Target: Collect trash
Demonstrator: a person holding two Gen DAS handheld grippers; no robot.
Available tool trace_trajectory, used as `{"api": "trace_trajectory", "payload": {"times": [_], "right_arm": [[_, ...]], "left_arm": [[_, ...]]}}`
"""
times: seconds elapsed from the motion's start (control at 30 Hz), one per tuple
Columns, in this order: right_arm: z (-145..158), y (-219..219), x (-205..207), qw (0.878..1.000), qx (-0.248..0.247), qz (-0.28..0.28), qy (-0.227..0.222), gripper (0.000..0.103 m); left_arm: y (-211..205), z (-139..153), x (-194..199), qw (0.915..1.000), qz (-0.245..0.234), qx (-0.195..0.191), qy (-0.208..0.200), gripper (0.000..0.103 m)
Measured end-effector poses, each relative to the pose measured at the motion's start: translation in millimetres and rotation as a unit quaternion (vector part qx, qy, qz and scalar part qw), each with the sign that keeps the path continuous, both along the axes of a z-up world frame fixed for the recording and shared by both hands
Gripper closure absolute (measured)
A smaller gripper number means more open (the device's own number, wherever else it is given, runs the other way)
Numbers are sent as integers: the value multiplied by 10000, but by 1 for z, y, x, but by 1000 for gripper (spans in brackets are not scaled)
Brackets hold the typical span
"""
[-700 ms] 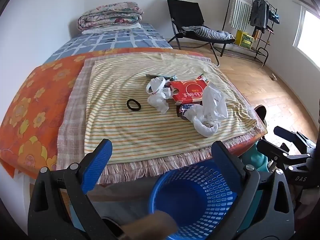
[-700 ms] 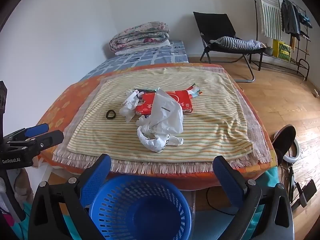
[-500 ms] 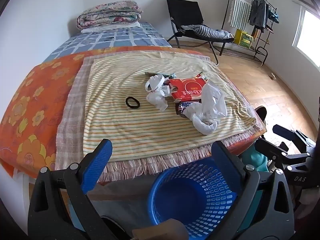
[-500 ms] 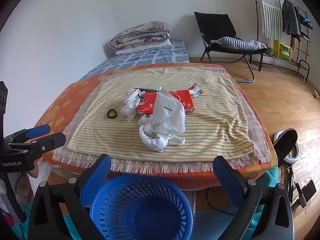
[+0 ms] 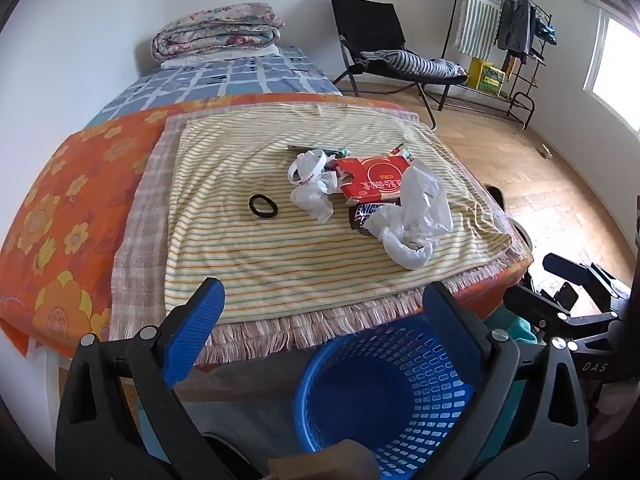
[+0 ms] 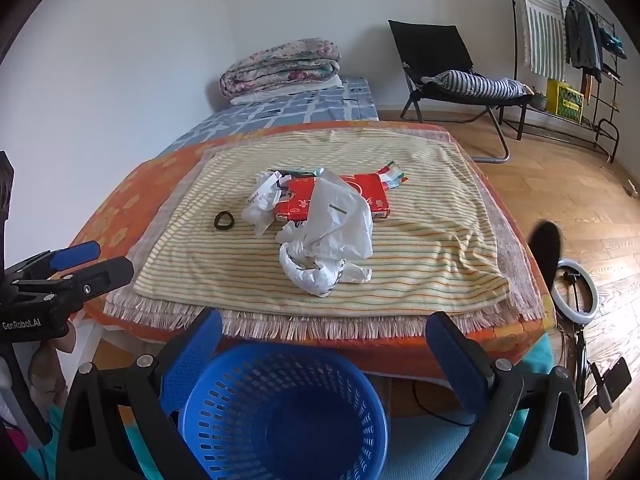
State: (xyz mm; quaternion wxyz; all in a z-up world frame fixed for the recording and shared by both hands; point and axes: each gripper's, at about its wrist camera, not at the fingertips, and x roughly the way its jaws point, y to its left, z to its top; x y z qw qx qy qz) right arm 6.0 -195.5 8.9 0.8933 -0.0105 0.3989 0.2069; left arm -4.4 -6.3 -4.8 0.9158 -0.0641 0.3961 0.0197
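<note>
Now both the left gripper and right gripper gape wide, holding nothing. Each hovers above the blue basket; beyond the basket, crumpled bags lie on the bed.

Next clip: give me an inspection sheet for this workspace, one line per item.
Surface: striped blanket over orange floral cover.
Job's things: large white bag, small white bag, red carton, candy wrapper; blue basket on floor, looks empty.
Clutter: black hair tie.
Grippers: left gripper and right gripper open, holding nothing.
Cables: black cable under bed.
Surroundings: folding chair, clothes rack, ring light.
</note>
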Motion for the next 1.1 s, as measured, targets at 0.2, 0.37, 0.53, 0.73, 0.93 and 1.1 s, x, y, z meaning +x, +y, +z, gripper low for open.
{"api": "trace_trajectory", "payload": {"times": [0.2,0.37,0.53,0.73,0.93,1.1], "right_arm": [[-1,4,0,10000,-13,29,-9,0],[-3,4,0,10000,-34,26,2,0],[-3,5,0,10000,-16,26,29,0],[0,9,-3,9999,-32,89,-40,0],[-2,7,0,10000,49,51,26,0],[-3,7,-2,9999,31,92,35,0]], "left_arm": [[6,1,-1,10000,65,-40,11,2],[8,0,0,9999,74,-93,22,2],[10,1,0,9999,106,-74,22,2],[14,0,3,9997,191,-133,16,2],[13,-1,4,9999,154,-73,-8,2],[10,-2,4,9998,163,-79,33,2]]}}
